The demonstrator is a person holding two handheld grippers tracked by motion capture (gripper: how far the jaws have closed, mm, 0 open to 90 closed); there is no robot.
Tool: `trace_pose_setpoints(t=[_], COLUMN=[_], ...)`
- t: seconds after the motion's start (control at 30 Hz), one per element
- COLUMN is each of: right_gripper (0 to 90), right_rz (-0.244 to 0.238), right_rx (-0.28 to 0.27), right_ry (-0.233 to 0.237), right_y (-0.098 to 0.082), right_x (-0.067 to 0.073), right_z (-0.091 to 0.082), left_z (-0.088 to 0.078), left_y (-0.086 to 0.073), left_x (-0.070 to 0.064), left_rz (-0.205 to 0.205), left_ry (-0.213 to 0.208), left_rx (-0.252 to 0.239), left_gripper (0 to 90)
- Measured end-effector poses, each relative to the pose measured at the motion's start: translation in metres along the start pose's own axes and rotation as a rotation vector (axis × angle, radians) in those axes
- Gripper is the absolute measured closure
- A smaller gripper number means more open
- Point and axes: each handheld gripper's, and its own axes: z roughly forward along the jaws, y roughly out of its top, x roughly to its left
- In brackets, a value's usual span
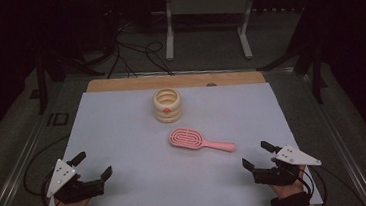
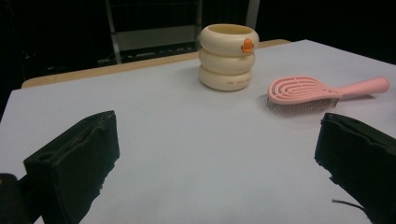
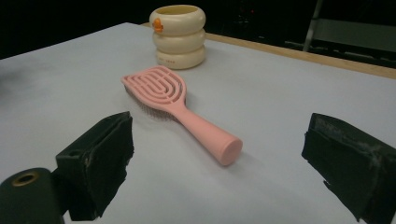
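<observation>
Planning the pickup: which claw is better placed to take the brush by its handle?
Right, probably. The brush points its handle at the right claw, open and nearer; the left claw faces the head.

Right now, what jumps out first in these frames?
The pink hairbrush lies bristles down near the middle of the white table cover, its handle pointing toward the right gripper. Just behind it, apart from it, stands a cream ribbed cup with an orange mark. The left gripper and the right one sit open at the near corners, holding nothing.
</observation>
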Motion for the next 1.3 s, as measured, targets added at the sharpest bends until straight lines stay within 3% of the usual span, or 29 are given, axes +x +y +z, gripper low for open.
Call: trace_pose_setpoints(t=[1.3], right_gripper=[7.9], right_rz=[0.000], right_rx=[0.001], right_ry=[0.002], right_y=[0.0043], right_x=[0.0021], right_z=[0.0007], left_z=[0.0002], left_y=[-0.0004], left_x=[-0.0045], left_rz=[0.014], left_ry=[0.000], left_rx=[-0.020], left_gripper=[0.4])
